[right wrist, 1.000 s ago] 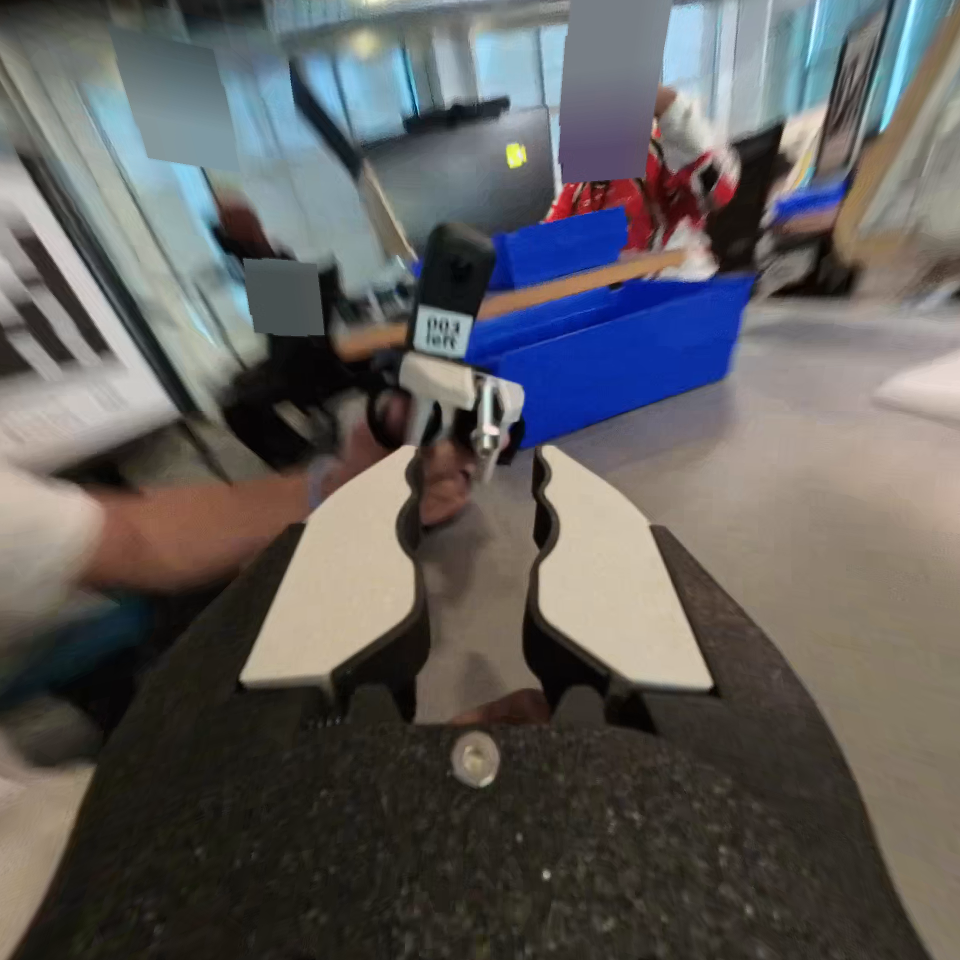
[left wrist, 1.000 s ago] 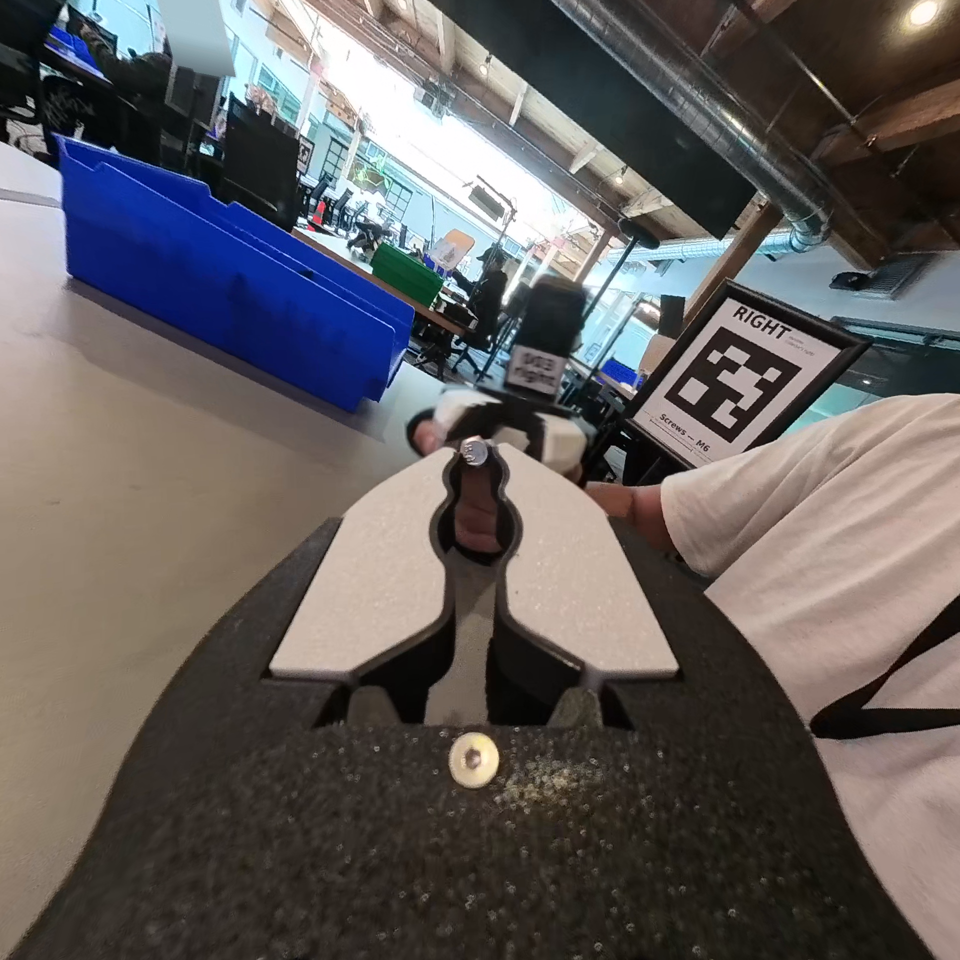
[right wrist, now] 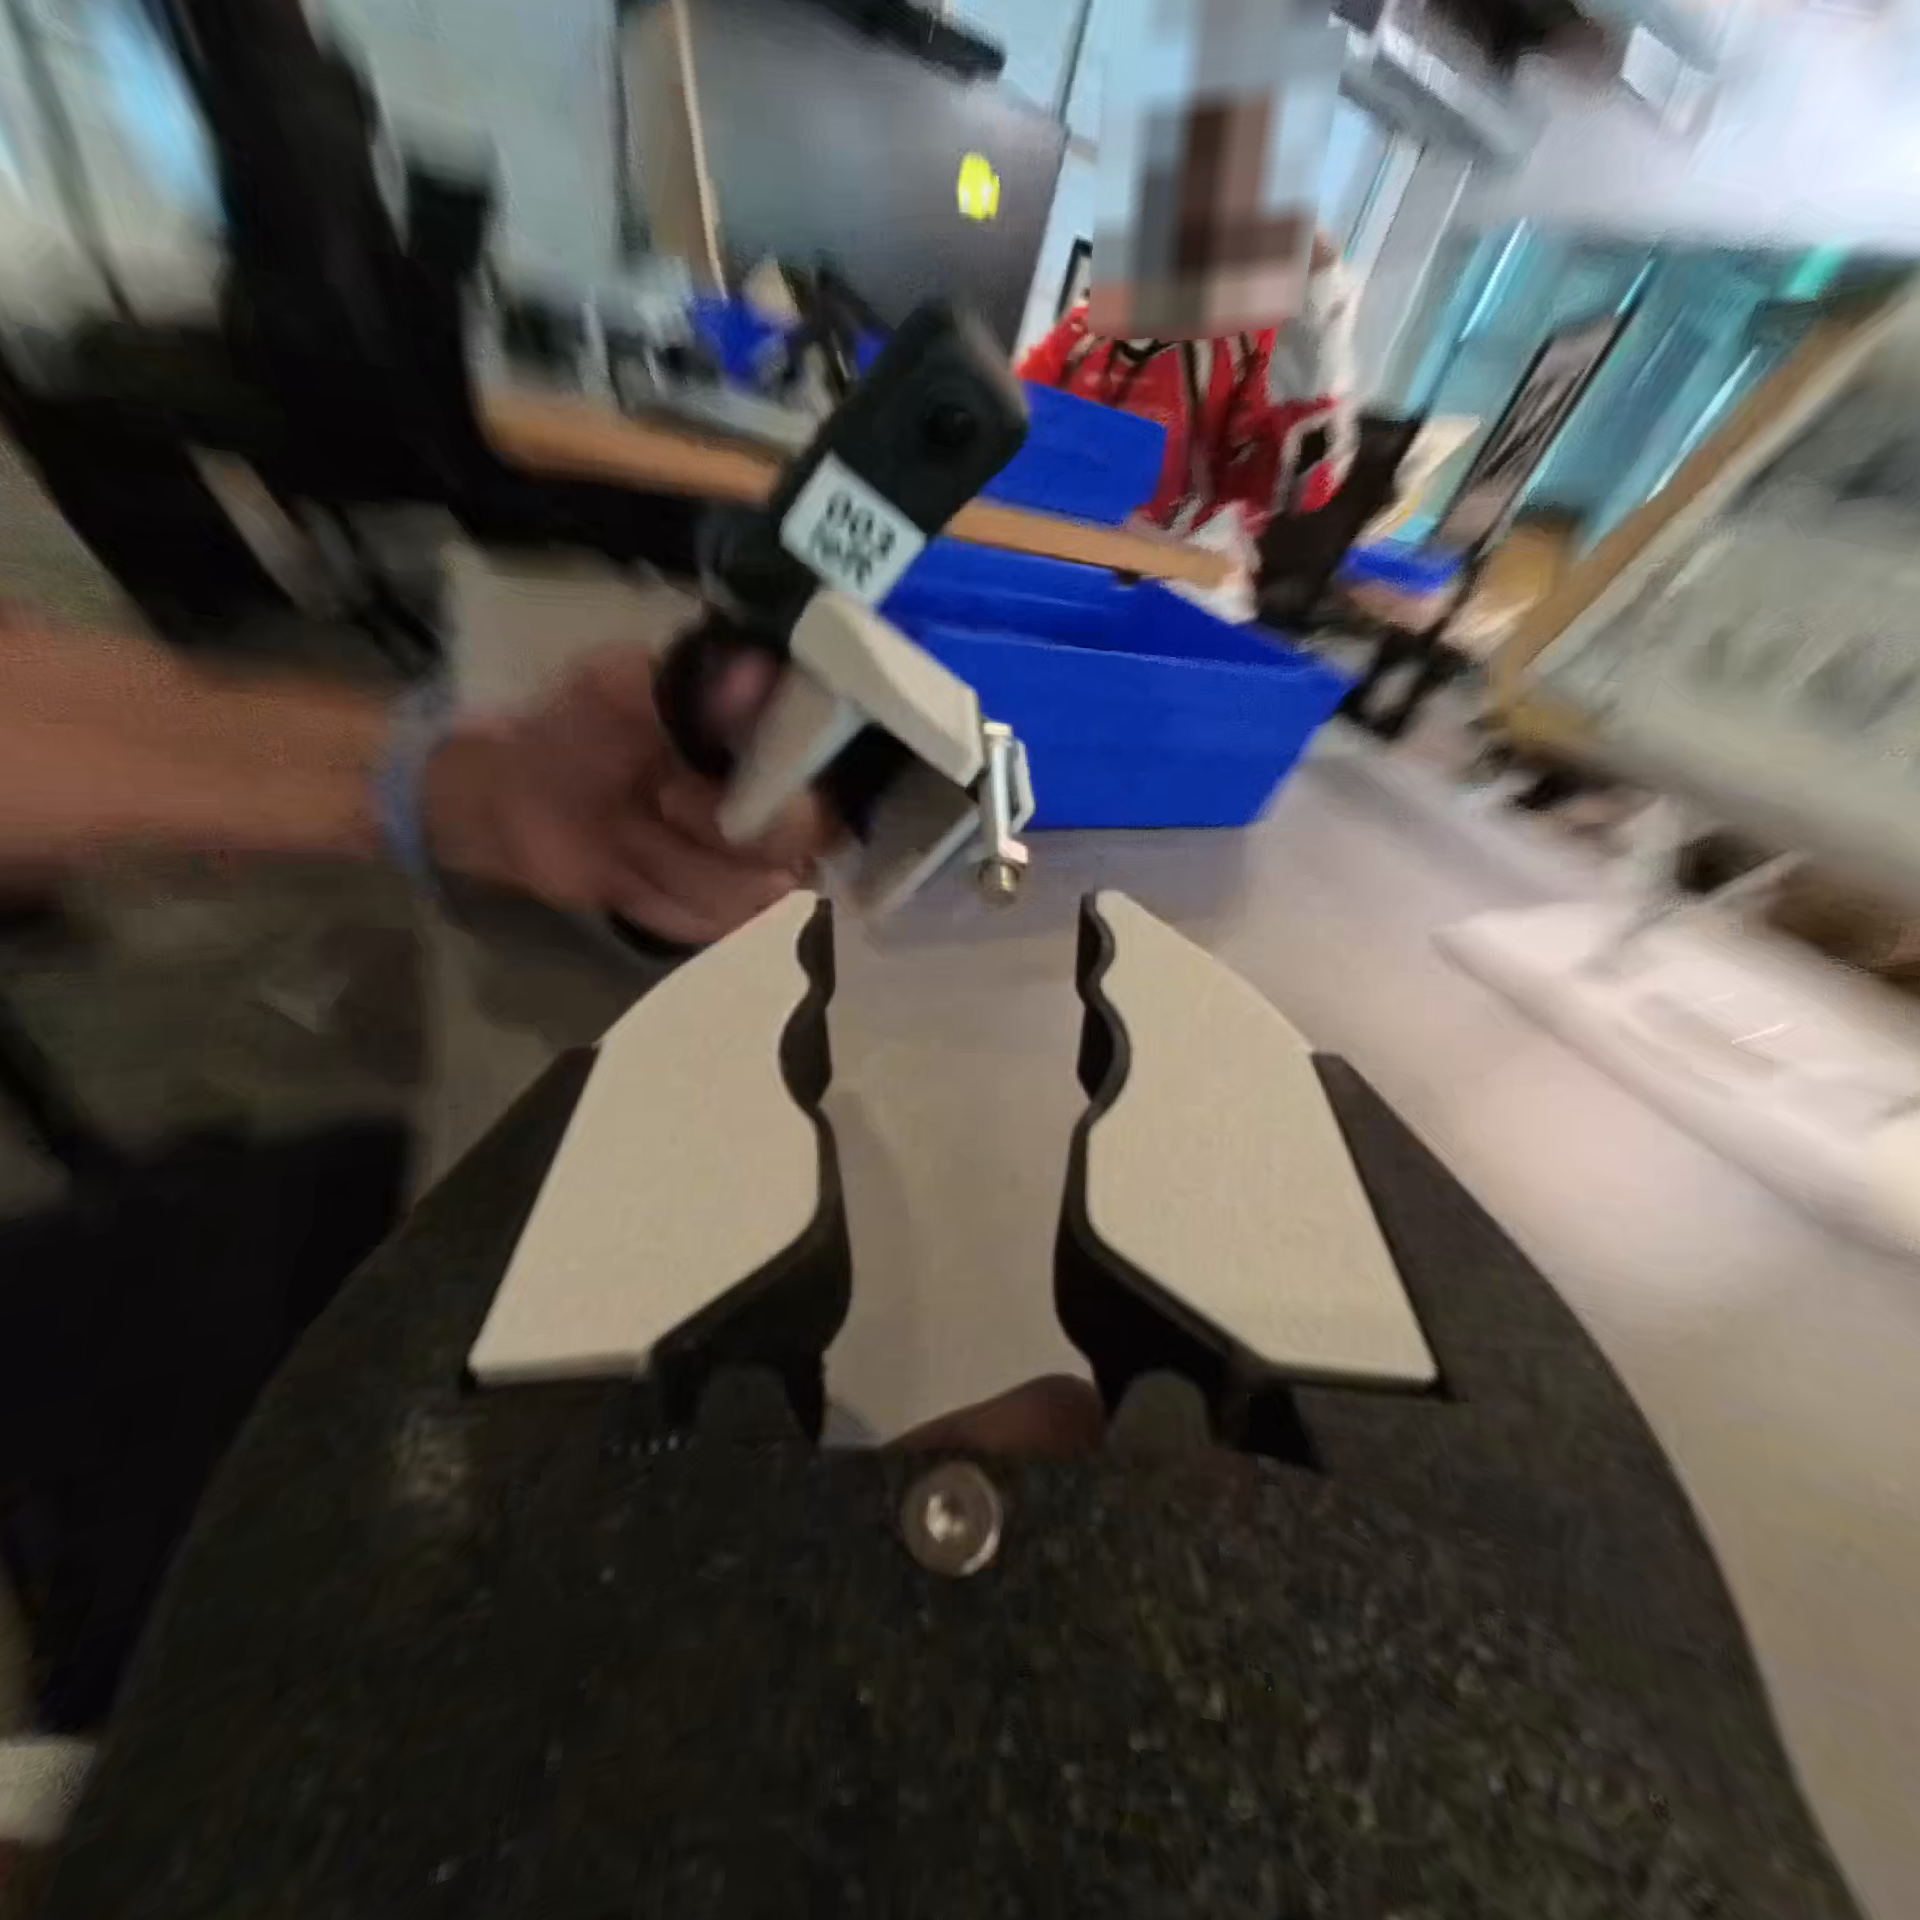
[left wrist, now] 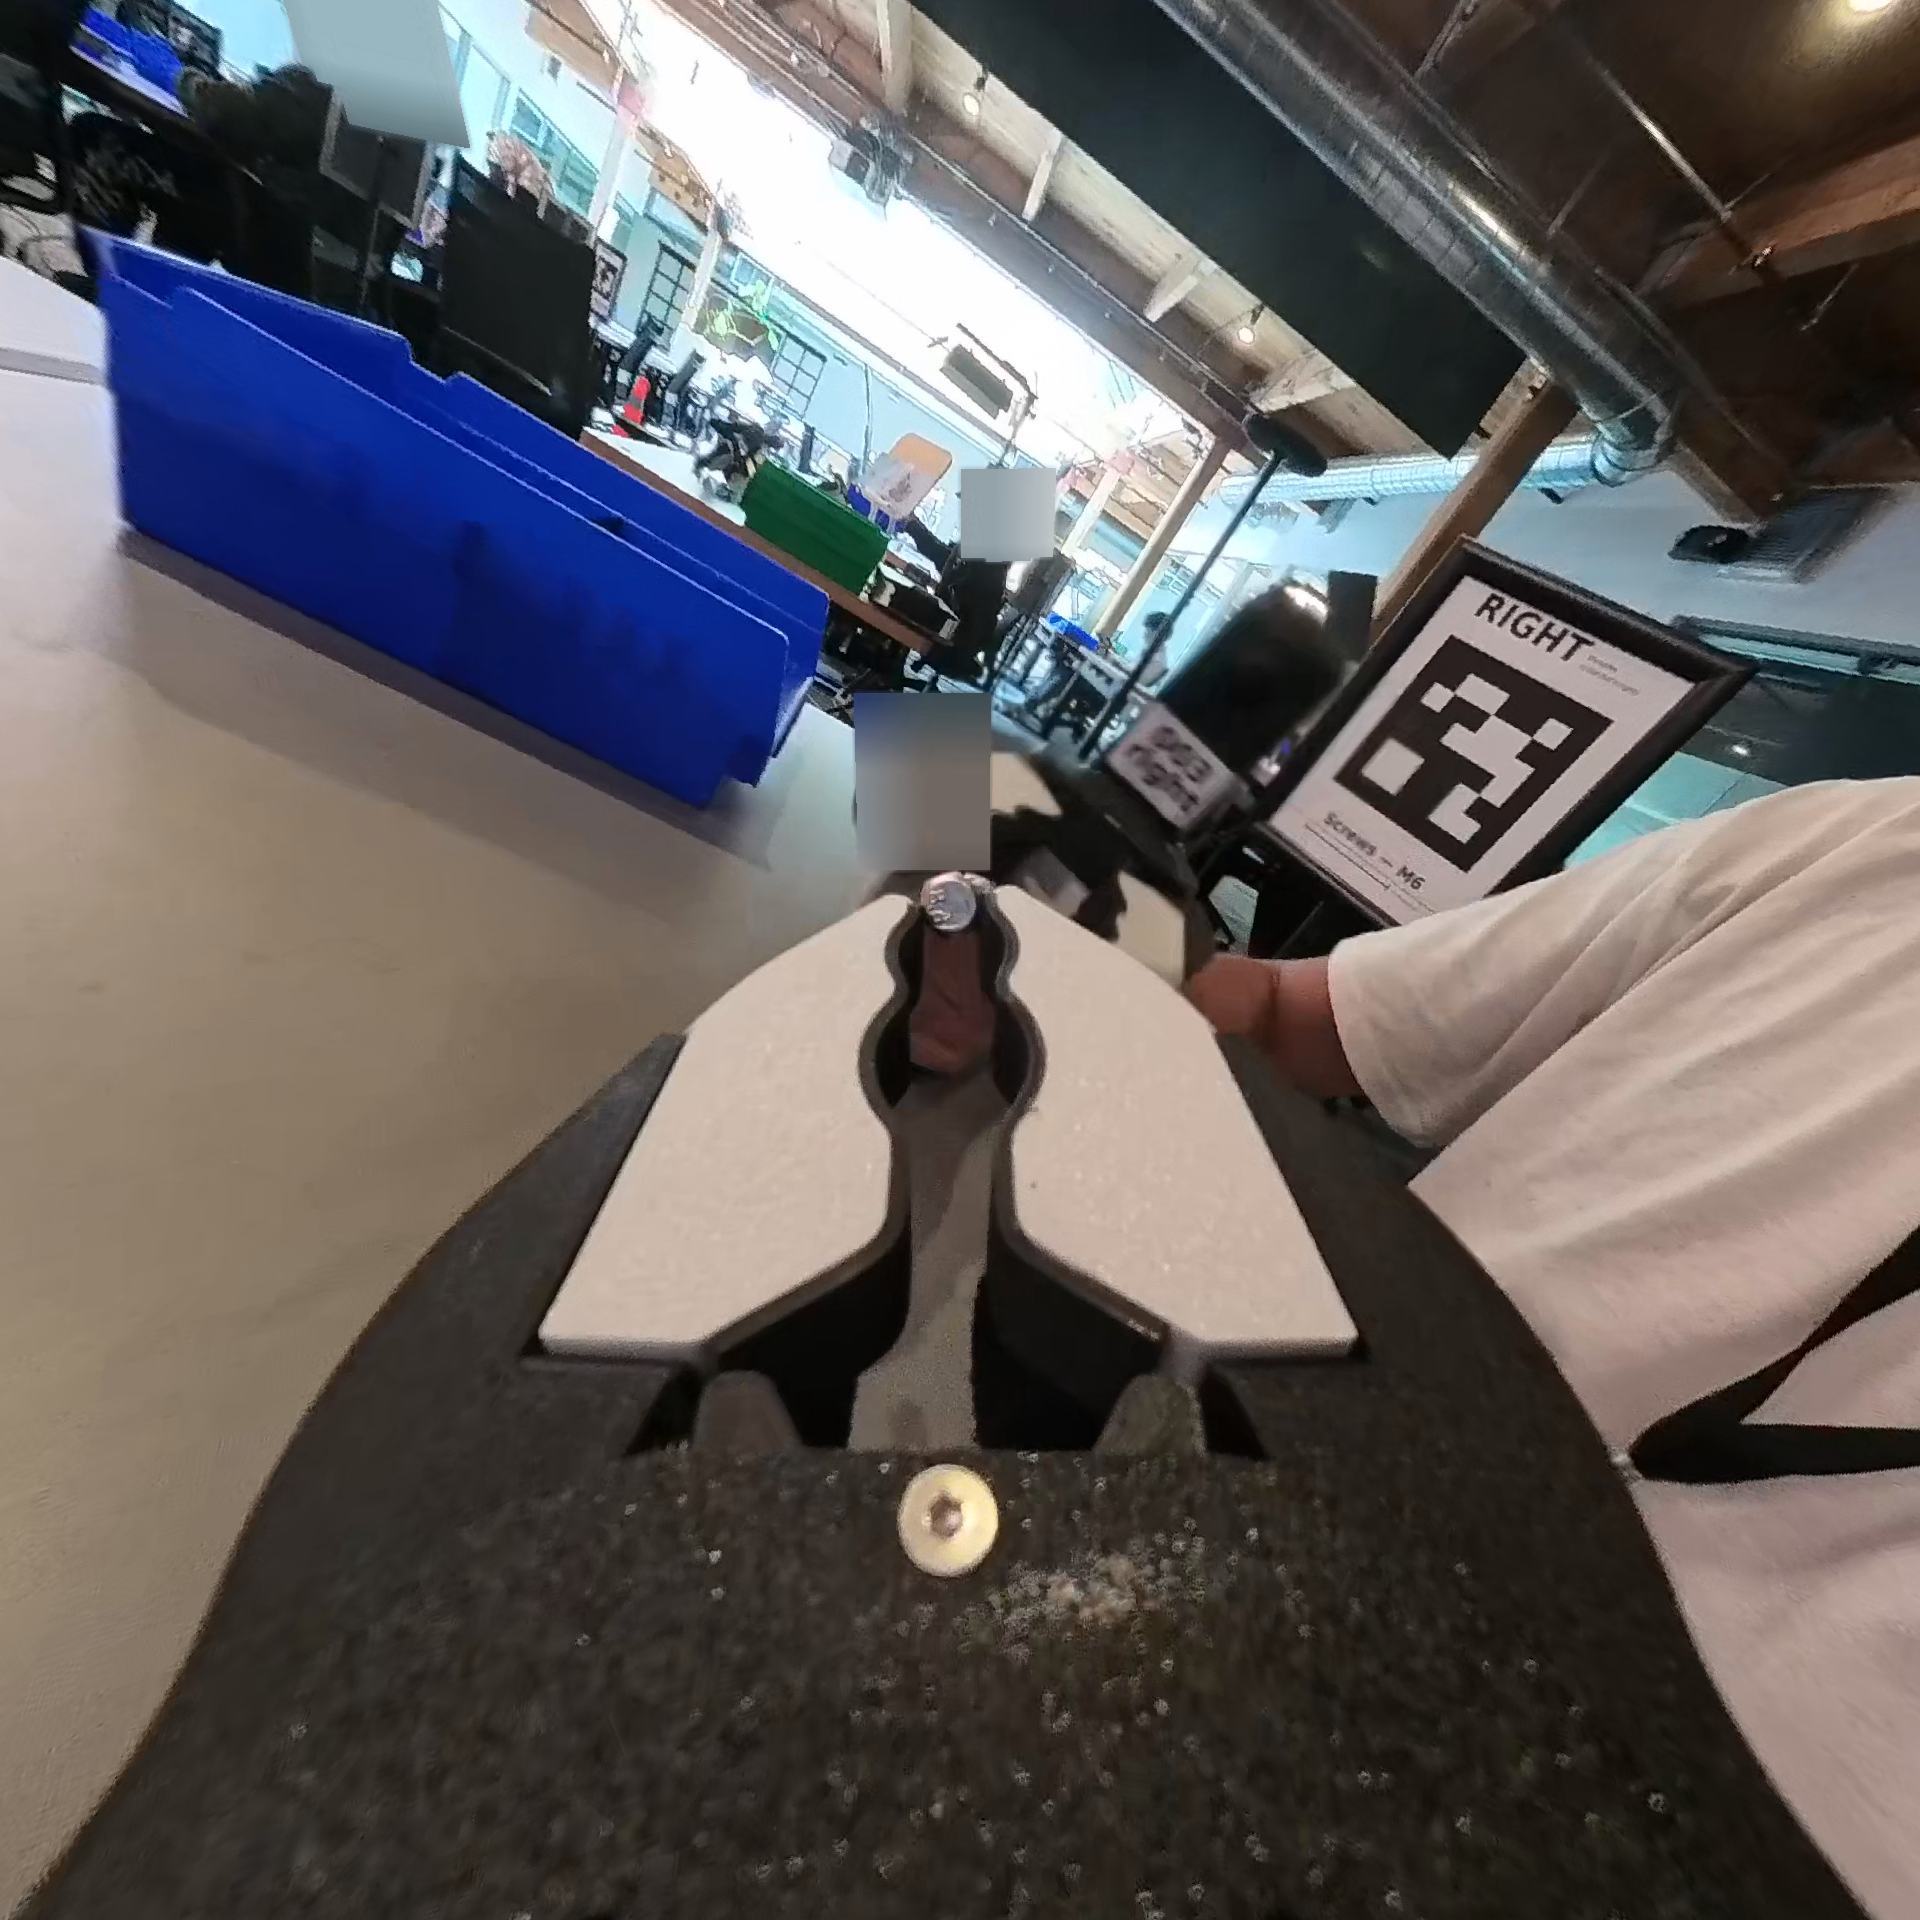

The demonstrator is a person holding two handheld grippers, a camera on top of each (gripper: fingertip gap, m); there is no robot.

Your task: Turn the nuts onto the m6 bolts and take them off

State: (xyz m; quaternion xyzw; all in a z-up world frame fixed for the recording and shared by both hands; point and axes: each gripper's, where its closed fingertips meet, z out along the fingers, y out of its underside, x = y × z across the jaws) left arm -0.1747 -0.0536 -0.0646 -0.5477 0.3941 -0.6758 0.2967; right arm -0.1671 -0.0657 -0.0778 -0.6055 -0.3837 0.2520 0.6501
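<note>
The left gripper (left wrist: 961, 909) pinches a small silver steel bolt (right wrist: 1003, 800) at its white fingertips, a nut (right wrist: 1003, 878) apparently near the bolt's lower end. Just below the bolt, the right gripper (right wrist: 956, 914) stands spread, holding nothing. Judged risk: closing off-centre could nudge the bolt askew or knock it onto the grey table (left wrist: 260, 935).

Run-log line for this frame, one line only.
left gripper: shut on bolt, nut on its end | right gripper: open, nothing between fingers, just short of bolt | blue bin: behind, on table
</note>
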